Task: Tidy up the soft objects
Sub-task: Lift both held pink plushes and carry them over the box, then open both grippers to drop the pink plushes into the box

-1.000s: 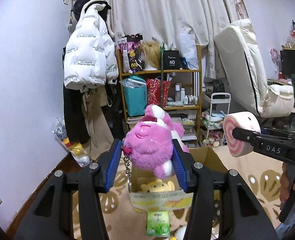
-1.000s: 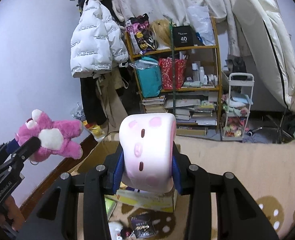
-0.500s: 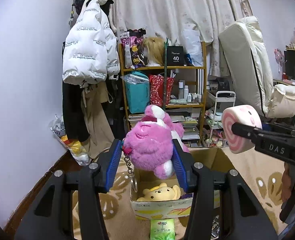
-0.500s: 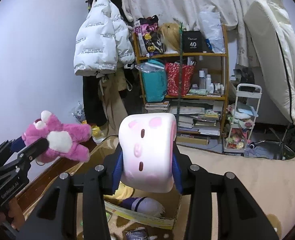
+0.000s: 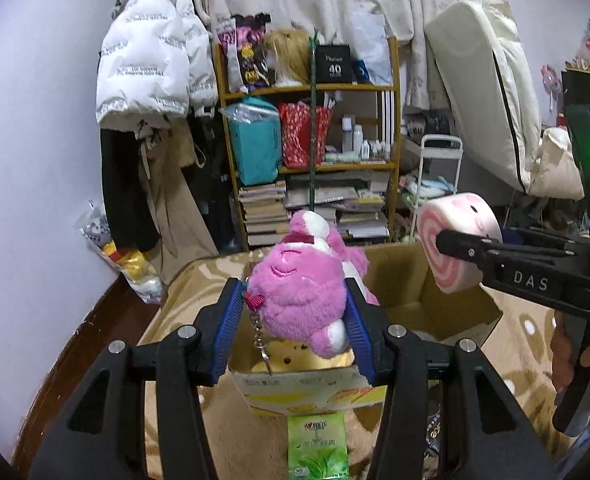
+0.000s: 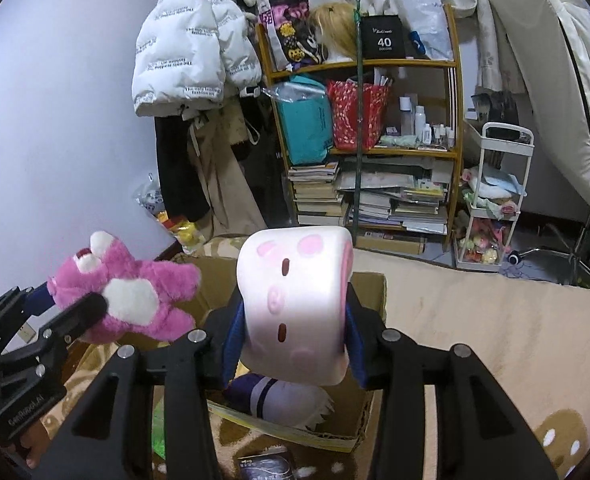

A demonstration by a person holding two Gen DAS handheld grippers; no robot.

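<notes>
My left gripper (image 5: 295,312) is shut on a fluffy pink bear (image 5: 299,292) with a keychain hanging from it, held just above the near left part of an open cardboard box (image 5: 447,304). A yellow plush (image 5: 295,360) lies inside the box below the bear. My right gripper (image 6: 293,320) is shut on a pink-and-white swirl roll toy (image 6: 295,280), over the same box (image 6: 369,292). A purple-and-white plush (image 6: 279,396) rests in the box under the roll. Each view shows the other gripper beside it: the roll (image 5: 467,216) to the right, the bear (image 6: 131,292) to the left.
The box stands on a beige patterned rug (image 6: 475,320). A green packet (image 5: 319,440) and a dark packet (image 6: 267,464) lie in front of it. Behind are a crowded wooden shelf (image 5: 311,160), a white cart (image 6: 495,200), hanging coats (image 5: 151,64) and a leaning mattress (image 5: 487,80).
Both grippers have sunk and moved forward towards the box, which now sits closer under the toys. Both grips look the same.
</notes>
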